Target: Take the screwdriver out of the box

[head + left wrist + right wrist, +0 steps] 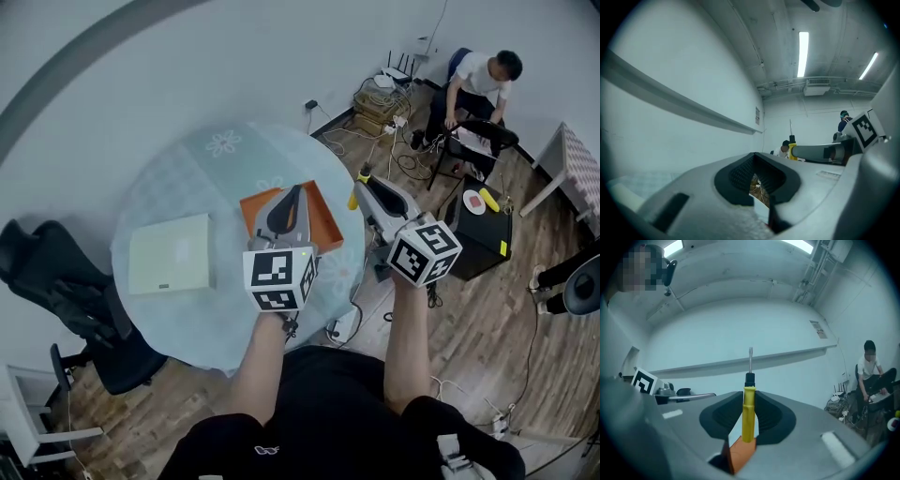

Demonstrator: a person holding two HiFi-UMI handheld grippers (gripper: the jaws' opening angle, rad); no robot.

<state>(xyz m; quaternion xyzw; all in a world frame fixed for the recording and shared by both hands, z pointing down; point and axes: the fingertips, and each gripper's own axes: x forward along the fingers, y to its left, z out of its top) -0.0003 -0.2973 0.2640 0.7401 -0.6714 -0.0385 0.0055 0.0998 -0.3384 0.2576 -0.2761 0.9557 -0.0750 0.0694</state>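
The open orange box [323,220] lies on the round pale table [187,169]. My left gripper [292,199] hovers over the box with its jaws together and nothing between them; the left gripper view shows only a thin slit between the pads [740,176]. My right gripper [366,183] is off the table's right edge, shut on the yellow-handled screwdriver [353,199]. In the right gripper view the screwdriver [748,413] stands upright between the pads, steel shaft pointing up, and a corner of the orange box [740,453] shows below. From the left gripper view, the screwdriver [792,151] shows at the right gripper's tip.
A pale green flat box [172,253] rests on the table's left side. A black office chair [66,300] stands at the left. Behind on the right are a seated person [478,84], floor cables [380,103] and a black side table [483,230].
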